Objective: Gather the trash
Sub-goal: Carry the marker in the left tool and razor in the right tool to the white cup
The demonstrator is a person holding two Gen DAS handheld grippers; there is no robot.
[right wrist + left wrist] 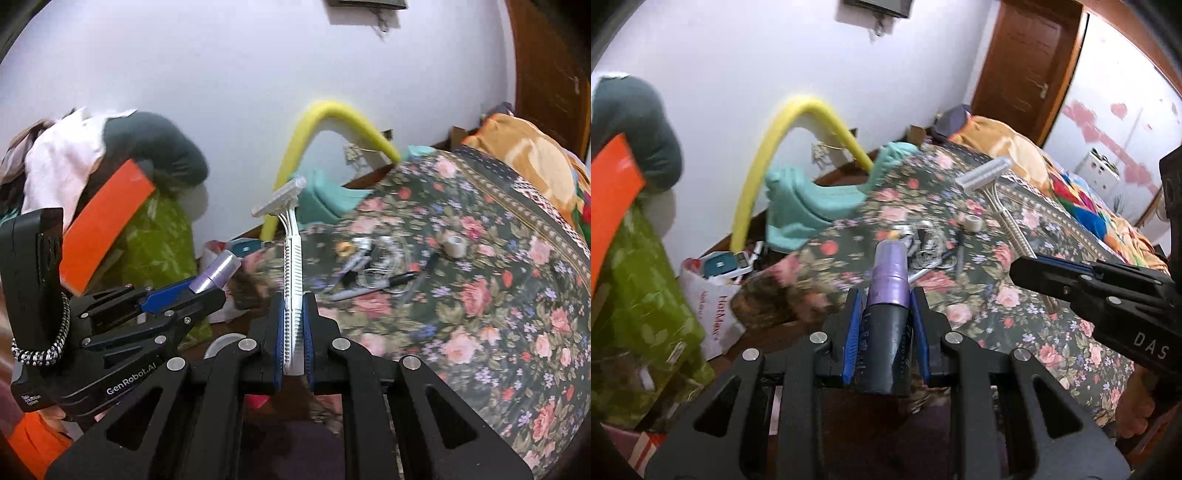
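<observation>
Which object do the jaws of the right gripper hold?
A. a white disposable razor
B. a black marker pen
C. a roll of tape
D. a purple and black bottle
A: in the right wrist view the white disposable razor stands clamped by its handle in the right gripper.

A purple-capped dark spray bottle (888, 306) is sitting clamped in the left claw (886, 325), pointing forward, while a white disposable razor (291, 266) is standing head-up in the right claw (293, 332).
</observation>
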